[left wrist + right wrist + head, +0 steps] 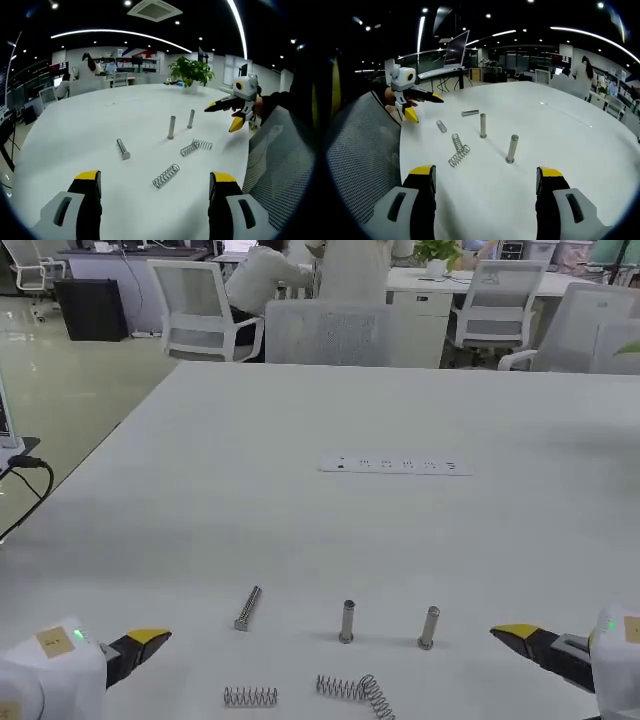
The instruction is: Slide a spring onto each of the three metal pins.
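Note:
Three metal pins stand near the white table's front edge: one lies on its side (248,607) (122,149) (470,113), two stand upright (347,621) (429,627). The upright pair appears again (171,127) (191,119) and again (482,125) (511,148). A single spring (250,696) (166,175) (441,126) lies in front of the fallen pin. Two tangled springs (355,690) (196,146) (458,148) lie before the upright pins. My left gripper (140,642) (156,176) hovers open at the left, my right gripper (520,637) (486,172) open at the right, both holding nothing.
A flush power strip (395,465) sits mid-table. White office chairs (205,310) and seated people are beyond the far edge. A mesh chair back (285,165) (360,165) is close behind the table's near edge. A potted plant (192,72) stands at one end.

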